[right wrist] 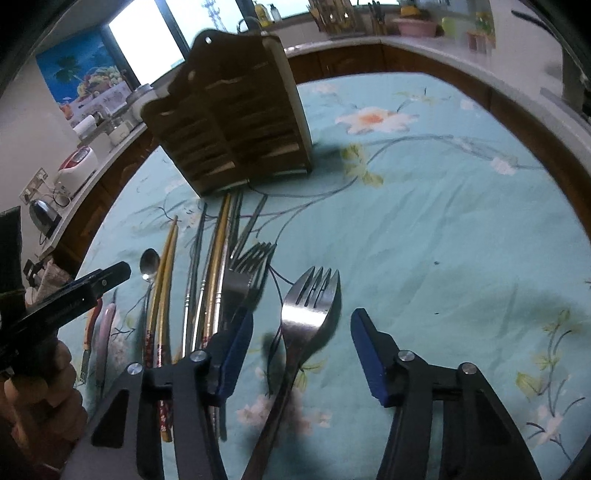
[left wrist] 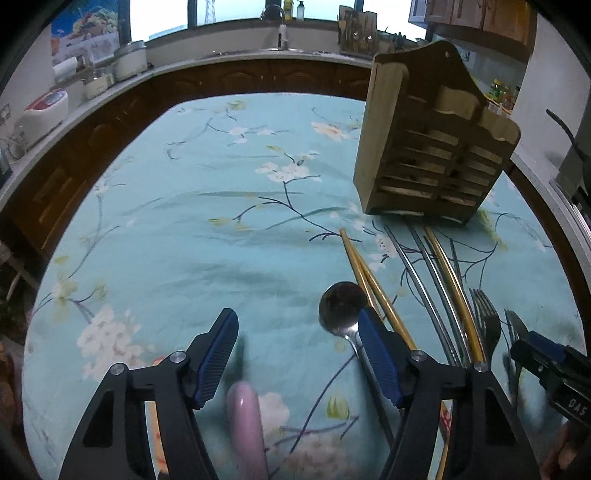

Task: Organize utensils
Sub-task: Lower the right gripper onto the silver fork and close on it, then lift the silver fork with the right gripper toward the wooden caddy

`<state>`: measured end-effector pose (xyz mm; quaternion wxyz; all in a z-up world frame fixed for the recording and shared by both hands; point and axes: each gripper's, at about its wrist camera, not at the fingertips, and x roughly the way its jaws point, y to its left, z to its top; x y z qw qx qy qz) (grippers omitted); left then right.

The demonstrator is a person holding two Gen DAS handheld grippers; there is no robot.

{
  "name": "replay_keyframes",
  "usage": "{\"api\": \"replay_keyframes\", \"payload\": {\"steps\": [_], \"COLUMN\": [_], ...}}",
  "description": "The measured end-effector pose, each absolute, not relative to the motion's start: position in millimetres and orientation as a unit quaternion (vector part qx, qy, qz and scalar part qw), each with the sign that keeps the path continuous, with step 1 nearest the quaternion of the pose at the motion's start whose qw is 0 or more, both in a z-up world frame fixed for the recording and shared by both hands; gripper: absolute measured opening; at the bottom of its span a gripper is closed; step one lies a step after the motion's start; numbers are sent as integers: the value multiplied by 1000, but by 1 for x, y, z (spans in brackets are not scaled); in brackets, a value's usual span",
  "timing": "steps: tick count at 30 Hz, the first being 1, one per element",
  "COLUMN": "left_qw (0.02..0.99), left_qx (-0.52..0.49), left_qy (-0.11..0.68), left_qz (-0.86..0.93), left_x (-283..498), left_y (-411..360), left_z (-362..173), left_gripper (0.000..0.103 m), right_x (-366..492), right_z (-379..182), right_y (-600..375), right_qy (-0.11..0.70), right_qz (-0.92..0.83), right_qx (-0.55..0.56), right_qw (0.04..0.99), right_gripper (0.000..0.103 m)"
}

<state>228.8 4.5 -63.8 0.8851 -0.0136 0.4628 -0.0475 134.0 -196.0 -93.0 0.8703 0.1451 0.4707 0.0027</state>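
Note:
On the blue flowered tablecloth (left wrist: 192, 229) stands a slatted wooden utensil holder (left wrist: 432, 147) (right wrist: 236, 122). In front of it lie gold chopsticks (left wrist: 369, 280), silver chopsticks (left wrist: 421, 273), a steel spoon (left wrist: 341, 306) and forks (left wrist: 487, 317). My left gripper (left wrist: 297, 314) is open low over the cloth. A pink-handled utensil (left wrist: 245, 417) lies between its fingers, untouched, and the spoon lies by its right finger. My right gripper (right wrist: 302, 315) is open astride a steel fork (right wrist: 306, 306), pads apart from it. A second fork (right wrist: 247, 273) lies just left.
A dark wooden counter (left wrist: 110, 122) curves round the table's far side, with a white cooker (left wrist: 44, 110), pots and a sink tap (left wrist: 282, 29). A hand (right wrist: 40, 387) holds the left gripper at the lower left of the right wrist view. Bare cloth stretches to the right (right wrist: 461, 221).

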Motion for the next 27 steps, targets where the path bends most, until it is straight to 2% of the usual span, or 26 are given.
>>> {"api": "replay_keyframes", "payload": {"steps": [2, 4, 6, 8, 9, 14, 19, 27], "left_qw": [882, 878, 874, 871, 872, 871, 879, 886], "left_qx": [-17, -19, -23, -27, -26, -30, -15, -39], "left_qy": [468, 475, 481, 486, 484, 482, 463, 446], "left_qz": [-54, -59, -64, -69, -71, -93, -109, -122], "left_x": [236, 244, 250, 256, 256, 258, 251, 235], "left_y": [5, 4, 3, 3, 3, -2, -8, 5], "left_z": [-67, -71, -75, -79, -79, -79, -72, -54], "left_gripper": [62, 60, 51, 37, 35, 11, 2, 1], "right_x": [137, 140, 144, 147, 147, 147, 147, 142], "right_z": [-94, -93, -93, -94, -94, -94, -94, -89], "right_y": [-195, -194, -194, -196, -197, -198, -197, -200], "right_qy": [469, 469, 468, 469, 469, 465, 461, 450], "right_qz": [2, 5, 9, 7, 7, 14, 20, 25], "right_qx": [142, 146, 155, 153, 157, 168, 173, 183], "right_qw": [872, 871, 870, 870, 869, 869, 870, 874], "right_gripper": [54, 46, 39, 34, 31, 31, 30, 30]}}
